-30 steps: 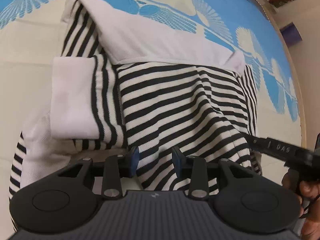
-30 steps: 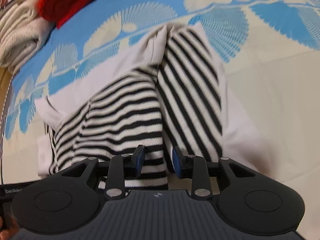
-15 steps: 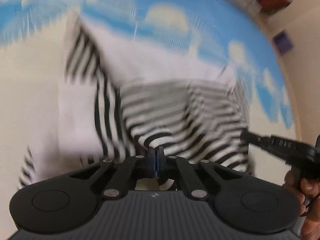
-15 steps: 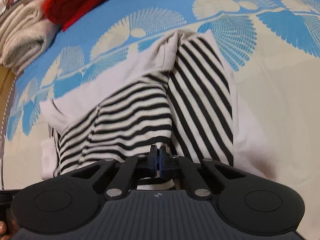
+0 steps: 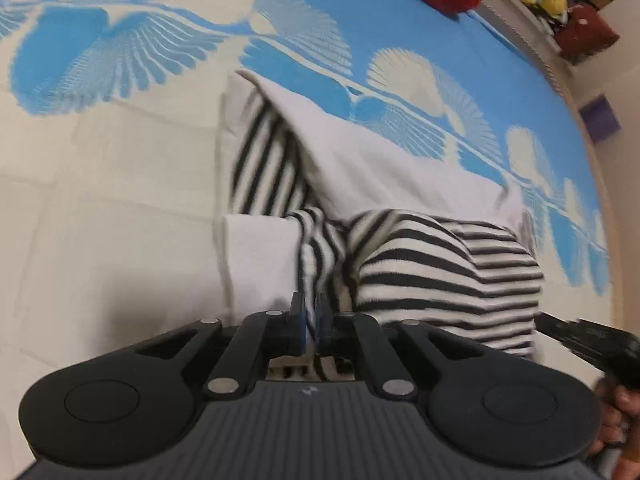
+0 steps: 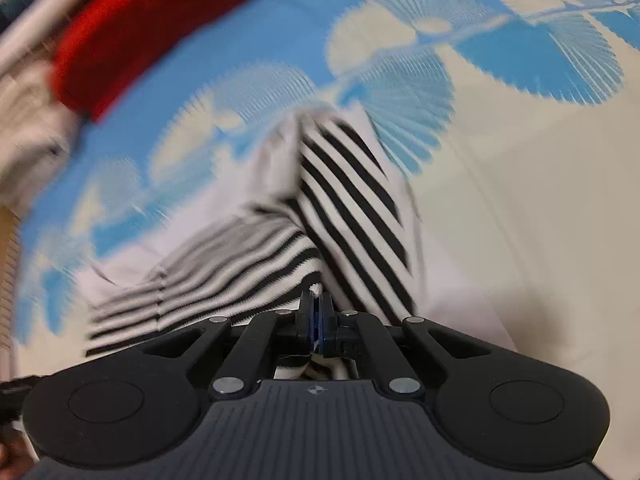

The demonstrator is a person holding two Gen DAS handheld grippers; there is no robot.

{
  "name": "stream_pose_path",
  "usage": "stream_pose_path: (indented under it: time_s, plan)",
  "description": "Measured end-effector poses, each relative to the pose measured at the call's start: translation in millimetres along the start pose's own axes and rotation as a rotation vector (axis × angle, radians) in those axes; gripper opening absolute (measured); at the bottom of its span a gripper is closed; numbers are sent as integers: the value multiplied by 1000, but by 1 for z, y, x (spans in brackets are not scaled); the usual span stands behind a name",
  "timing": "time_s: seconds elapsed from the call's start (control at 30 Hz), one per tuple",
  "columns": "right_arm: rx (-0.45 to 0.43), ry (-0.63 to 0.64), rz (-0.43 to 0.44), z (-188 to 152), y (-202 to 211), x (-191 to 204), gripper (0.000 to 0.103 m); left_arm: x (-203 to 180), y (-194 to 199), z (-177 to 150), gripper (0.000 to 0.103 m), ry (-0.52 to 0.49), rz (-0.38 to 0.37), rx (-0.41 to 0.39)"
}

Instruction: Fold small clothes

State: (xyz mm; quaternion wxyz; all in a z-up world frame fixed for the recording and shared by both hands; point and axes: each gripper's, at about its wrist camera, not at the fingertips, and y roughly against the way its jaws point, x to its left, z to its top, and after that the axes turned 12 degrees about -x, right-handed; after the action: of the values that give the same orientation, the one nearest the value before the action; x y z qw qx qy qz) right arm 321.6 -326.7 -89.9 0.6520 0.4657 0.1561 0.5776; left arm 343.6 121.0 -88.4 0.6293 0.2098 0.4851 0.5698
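striped garment (image 5: 440, 264), no legible writing

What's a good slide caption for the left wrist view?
Left gripper shut on the hem of a striped top, lifting it off the blue-and-cream bedspread.

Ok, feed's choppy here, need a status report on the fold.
Left gripper and right gripper both shut on striped garment hem. Hem raised off blue patterned bedspread. Nothing in the way.

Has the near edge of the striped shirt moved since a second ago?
Yes. The striped shirt edge, pinched in the left claw, has lifted and bunched toward the blue pattern of the bedspread.
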Motion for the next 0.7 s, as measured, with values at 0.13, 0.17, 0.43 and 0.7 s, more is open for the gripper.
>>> stream_pose_path:
  time_s: [0.13,0.17,0.43,0.7]
  plan:
    - [-32,5,2,-3,2,0,8,5,6,7,36,81,-45,-31]
    - [-32,-19,25,-2,4,-2,16,3,3,5,36,95,-55,-10]
    - [74,-23,29,-14,-17,3,28,-22,-26,-20,38,70,-58,118]
    - [-101,-104,156,4,18,9,3,-24,33,10,1,115,-207,-241]
